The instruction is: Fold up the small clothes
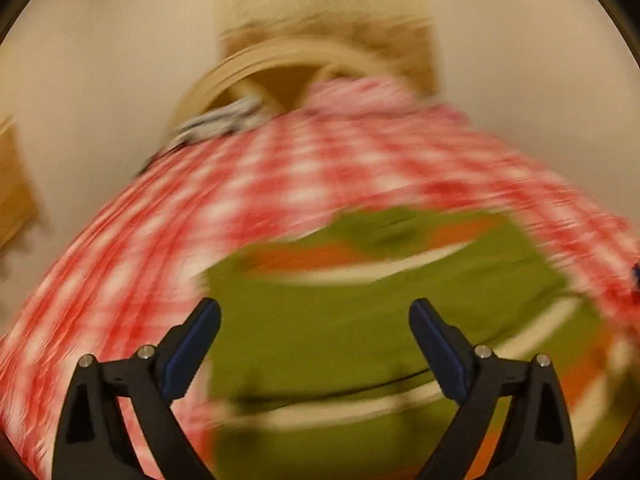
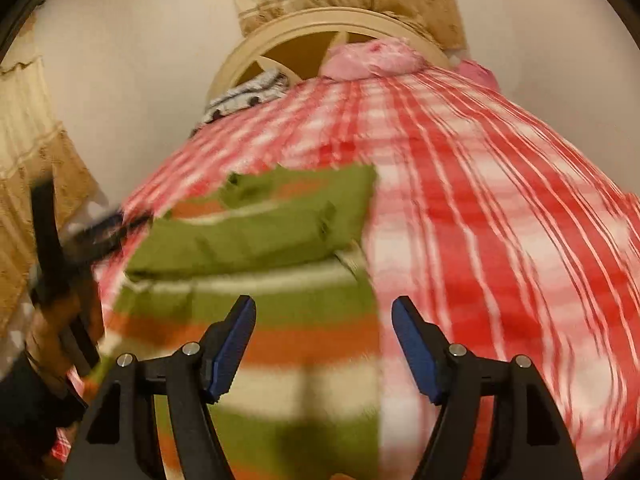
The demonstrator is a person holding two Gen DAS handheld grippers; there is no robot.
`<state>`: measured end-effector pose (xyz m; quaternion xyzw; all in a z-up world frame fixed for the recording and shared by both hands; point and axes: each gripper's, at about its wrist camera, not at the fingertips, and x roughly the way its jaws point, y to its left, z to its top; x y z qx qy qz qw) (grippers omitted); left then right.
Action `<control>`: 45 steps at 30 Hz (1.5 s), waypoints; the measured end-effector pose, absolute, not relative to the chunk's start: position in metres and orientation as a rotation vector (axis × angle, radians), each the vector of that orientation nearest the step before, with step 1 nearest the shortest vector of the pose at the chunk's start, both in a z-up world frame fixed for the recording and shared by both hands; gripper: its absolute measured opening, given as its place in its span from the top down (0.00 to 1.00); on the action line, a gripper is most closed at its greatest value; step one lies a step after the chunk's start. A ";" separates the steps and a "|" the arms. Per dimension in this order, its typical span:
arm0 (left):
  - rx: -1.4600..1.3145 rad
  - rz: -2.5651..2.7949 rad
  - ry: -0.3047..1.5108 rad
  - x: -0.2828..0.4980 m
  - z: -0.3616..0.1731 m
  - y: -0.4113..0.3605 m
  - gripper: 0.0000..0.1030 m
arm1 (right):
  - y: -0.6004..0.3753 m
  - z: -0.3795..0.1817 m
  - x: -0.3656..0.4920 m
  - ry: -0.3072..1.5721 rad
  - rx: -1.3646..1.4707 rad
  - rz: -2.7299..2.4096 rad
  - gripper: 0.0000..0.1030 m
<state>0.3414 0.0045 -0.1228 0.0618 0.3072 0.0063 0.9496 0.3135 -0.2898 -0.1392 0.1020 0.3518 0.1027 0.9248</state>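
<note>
Both views are smeared by motion, the left wrist view most of all, so seams and edges of cloth are hard to make out. At the left edge of the right wrist view, a person's hand (image 2: 60, 320) and the black left gripper (image 1: 315, 312) it carries show only as a dark blur, partly cut off. The green garment with orange and cream stripes (image 2: 256, 240) lies on a red-and-white checked cloth (image 2: 500, 220) covering the surface, its upper part folded over; its lower end runs out of frame. Nothing sits between the left gripper's widely spread jaws or the right gripper's (image 2: 324, 312) parted ones. Behind stand a round cream wooden frame (image 2: 340, 20), a pink bundle (image 2: 372, 58), a dark-and-white patterned cloth (image 2: 248, 94) and pale walls.
</note>
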 end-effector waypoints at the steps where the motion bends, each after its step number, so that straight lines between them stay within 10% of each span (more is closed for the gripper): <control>1: 0.104 0.046 0.644 0.342 -0.128 0.017 0.05 | -0.285 -0.138 0.328 0.728 0.206 0.213 0.37; 9: -0.095 0.115 0.797 0.343 -0.177 0.081 0.05 | -0.242 -0.184 0.432 0.924 0.162 0.158 0.50; 11: -0.110 0.100 0.831 0.347 -0.182 0.082 0.05 | -0.237 -0.200 0.440 0.970 0.156 0.149 0.85; 16: -0.101 0.092 0.863 0.349 -0.190 0.081 0.04 | -0.236 -0.183 0.424 0.870 0.078 0.112 0.98; 28: -0.187 0.093 0.762 0.331 -0.163 0.098 0.04 | -0.249 -0.197 0.421 0.896 0.041 0.044 0.97; 30: -0.196 0.100 0.720 0.334 -0.147 0.100 0.03 | -0.249 -0.191 0.420 0.888 0.026 0.007 0.91; 33: -0.171 0.103 0.715 0.350 -0.140 0.093 0.02 | -0.244 -0.171 0.414 0.812 0.001 0.008 0.42; 45: -0.062 0.091 0.884 0.376 -0.188 0.068 0.00 | -0.209 -0.207 0.439 0.907 -0.001 0.169 0.41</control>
